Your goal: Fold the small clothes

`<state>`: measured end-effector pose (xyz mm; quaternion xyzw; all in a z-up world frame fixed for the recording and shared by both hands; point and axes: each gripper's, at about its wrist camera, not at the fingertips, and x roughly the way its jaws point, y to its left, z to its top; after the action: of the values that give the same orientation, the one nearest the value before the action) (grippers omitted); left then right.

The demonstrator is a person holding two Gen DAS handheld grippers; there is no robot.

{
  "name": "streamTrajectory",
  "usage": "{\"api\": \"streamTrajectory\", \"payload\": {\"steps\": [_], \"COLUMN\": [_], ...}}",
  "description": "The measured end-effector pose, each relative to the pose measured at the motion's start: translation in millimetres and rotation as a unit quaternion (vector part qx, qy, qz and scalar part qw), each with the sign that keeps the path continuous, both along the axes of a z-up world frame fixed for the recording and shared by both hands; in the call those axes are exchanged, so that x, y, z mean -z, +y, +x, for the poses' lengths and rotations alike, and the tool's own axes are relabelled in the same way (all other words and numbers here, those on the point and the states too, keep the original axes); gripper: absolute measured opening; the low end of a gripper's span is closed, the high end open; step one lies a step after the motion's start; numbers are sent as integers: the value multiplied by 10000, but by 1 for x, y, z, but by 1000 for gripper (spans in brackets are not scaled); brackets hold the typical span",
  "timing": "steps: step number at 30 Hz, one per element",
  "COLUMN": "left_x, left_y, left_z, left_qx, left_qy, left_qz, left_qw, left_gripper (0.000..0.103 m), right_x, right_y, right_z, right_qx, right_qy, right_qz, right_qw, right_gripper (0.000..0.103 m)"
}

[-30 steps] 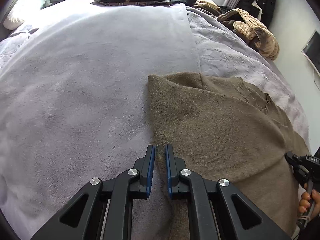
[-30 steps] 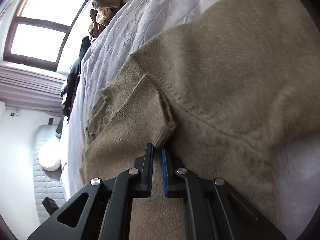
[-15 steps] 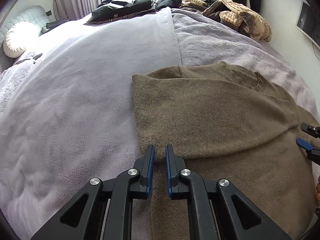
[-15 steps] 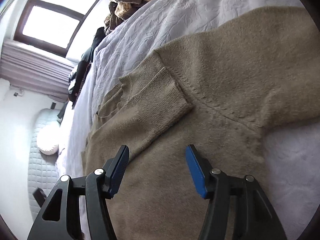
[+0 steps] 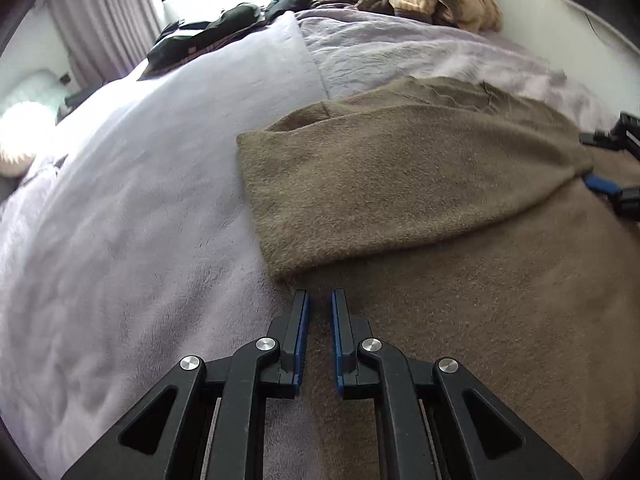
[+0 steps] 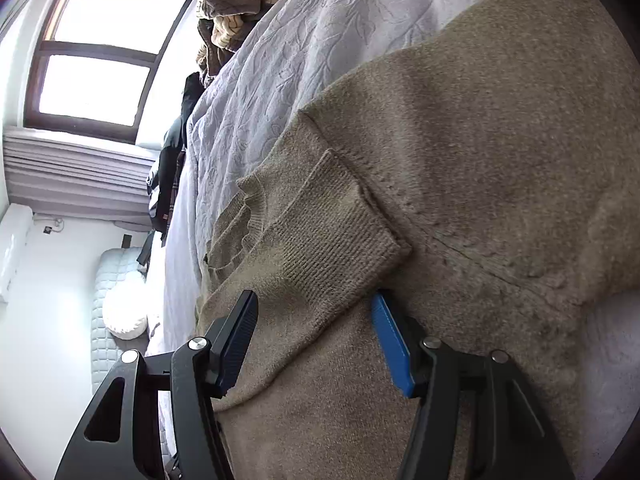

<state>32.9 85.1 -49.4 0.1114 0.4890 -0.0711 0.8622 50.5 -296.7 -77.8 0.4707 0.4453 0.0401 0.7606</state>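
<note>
On the lavender bedspread (image 5: 132, 216) a brown knit sweater (image 5: 460, 288) lies spread flat, with one sleeve (image 5: 384, 184) folded across its body so that the ribbed cuff (image 6: 336, 236) rests on the chest just below the collar (image 6: 236, 224). The left gripper (image 5: 319, 300) hovers low over the sweater's left edge, just short of the folded sleeve's near corner; its blue-padded jaws stand nearly together with a narrow gap between them and nothing caught in it. The right gripper (image 6: 316, 316) sits over the sweater's body with its jaws spread wide apart, the cuff lying just ahead of and between the two fingers without being pinched; in the left wrist view its fingertips (image 5: 600, 184) show at the far right, at the sleeve's end. Beyond the sweater, at the far side of the bed, lie a dark garment (image 5: 208, 36) and a heap of tan striped clothing (image 5: 436, 0).
</note>
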Motion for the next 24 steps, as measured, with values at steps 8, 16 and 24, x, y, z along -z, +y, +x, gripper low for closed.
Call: {"api": "streamTrajectory", "payload": {"steps": [8,16,24], "left_x": [-2,-13,-39], "left_y": [27,35,12], "left_z": [21,1,-27], "left_qx": [-584,-1045,-1033], "left_qy": [-137,-297,-414], "left_qz": [-787,-379,-468], "left_qw": [9951,9934,9927], "left_gripper": [11,79,79], "right_x": [-11,-1,-37], "right_y": [6,-3,14], "right_z": [3,-17,-59], "right_qx": [-178,-153,-657], "right_qy": [-29,271,28], "right_qz": [-217,-578,-1265], "right_qw": [9996,9978,9898], "right_gripper": [8,11,61]}}
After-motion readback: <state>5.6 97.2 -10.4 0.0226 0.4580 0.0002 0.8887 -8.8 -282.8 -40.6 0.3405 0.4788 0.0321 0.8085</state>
